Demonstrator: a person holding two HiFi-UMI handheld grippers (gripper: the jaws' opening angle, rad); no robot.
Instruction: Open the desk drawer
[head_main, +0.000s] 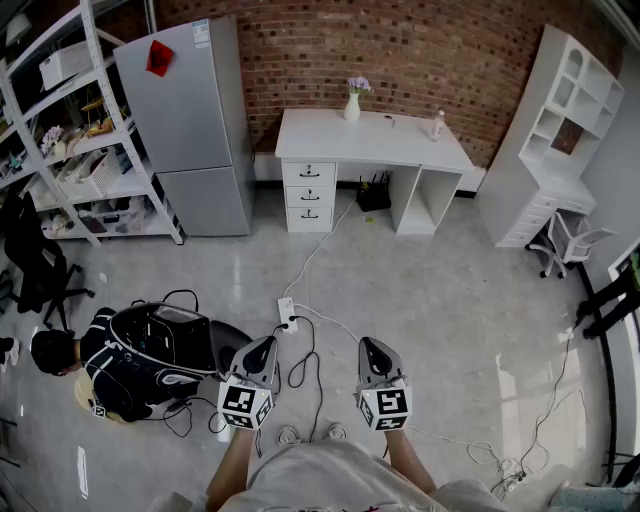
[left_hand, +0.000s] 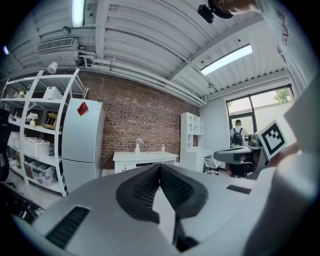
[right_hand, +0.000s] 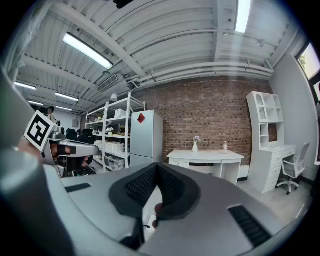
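The white desk (head_main: 372, 140) stands against the brick wall, far across the floor from me. Its stack of three drawers (head_main: 309, 193) sits under the left end, all pushed in, each with a small dark handle. My left gripper (head_main: 264, 346) and right gripper (head_main: 371, 347) hover side by side low in the head view, both pointing toward the desk, both shut and empty. In the left gripper view the desk (left_hand: 145, 158) shows small beyond the left gripper (left_hand: 160, 167). In the right gripper view the desk (right_hand: 205, 156) lies past the right gripper (right_hand: 158, 167).
A grey fridge (head_main: 195, 130) stands left of the desk, beside a white shelf rack (head_main: 70, 150). A white bookcase (head_main: 560, 130) and an office chair (head_main: 565, 242) are at the right. A power strip (head_main: 287, 314) with cables lies ahead. A black backpack (head_main: 150, 352) and a person are at my left.
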